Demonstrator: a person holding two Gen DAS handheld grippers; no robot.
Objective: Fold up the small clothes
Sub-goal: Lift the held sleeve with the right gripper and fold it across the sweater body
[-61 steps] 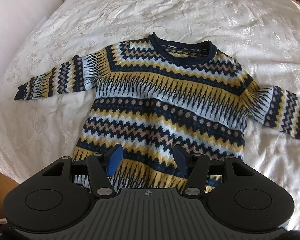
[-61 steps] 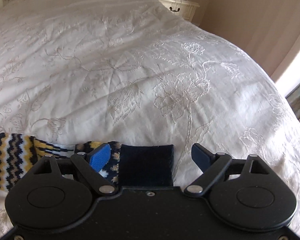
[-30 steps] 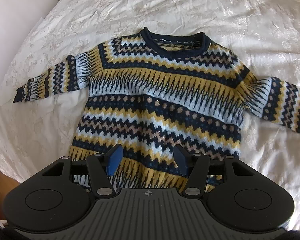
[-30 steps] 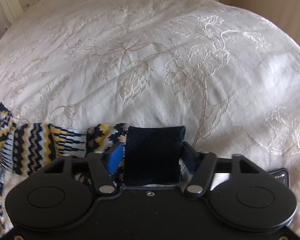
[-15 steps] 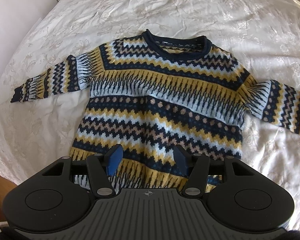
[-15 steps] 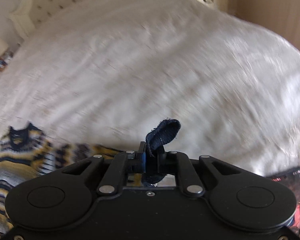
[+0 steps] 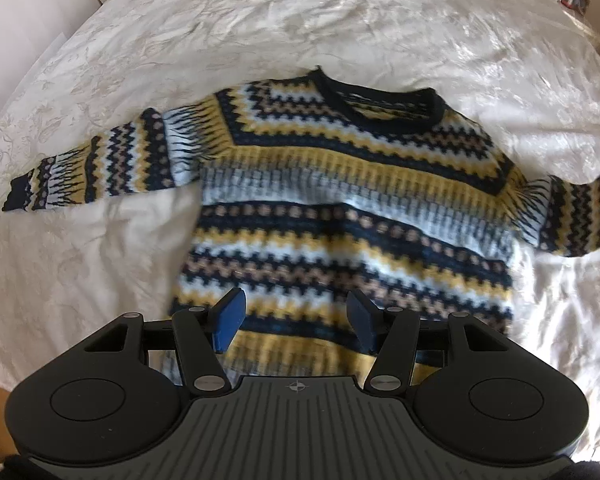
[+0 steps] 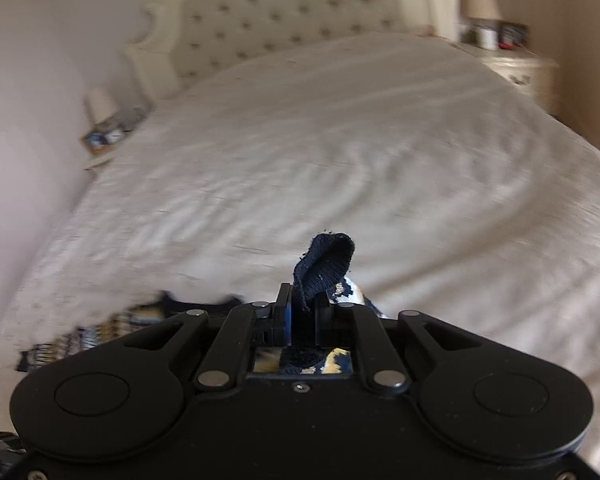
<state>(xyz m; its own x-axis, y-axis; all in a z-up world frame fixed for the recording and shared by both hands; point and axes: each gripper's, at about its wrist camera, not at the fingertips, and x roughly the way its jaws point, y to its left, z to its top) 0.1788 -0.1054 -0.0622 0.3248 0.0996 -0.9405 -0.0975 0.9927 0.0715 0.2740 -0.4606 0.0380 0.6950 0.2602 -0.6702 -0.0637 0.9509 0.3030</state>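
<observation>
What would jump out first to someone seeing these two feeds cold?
The patterned sweater, navy, yellow and pale blue, lies spread flat on the white bedspread, filling the middle of the left wrist view. The left gripper hangs open over its hem. In the right wrist view, the right gripper is shut on the navy cuff, which pokes up between its fingers, with the tufted headboard behind.

The right gripper [image 8: 303,308] clamps the navy cuff [image 8: 325,261] of a patterned sweater [image 8: 112,332], the cuff standing up in a curl above the closed jaws. The rest of the sweater trails, blurred, at lower left on a white bedspread [image 8: 340,160]. Beyond it stand a tufted headboard [image 8: 284,16] and a nightstand [image 8: 520,68] with a lamp [image 8: 478,0].
</observation>
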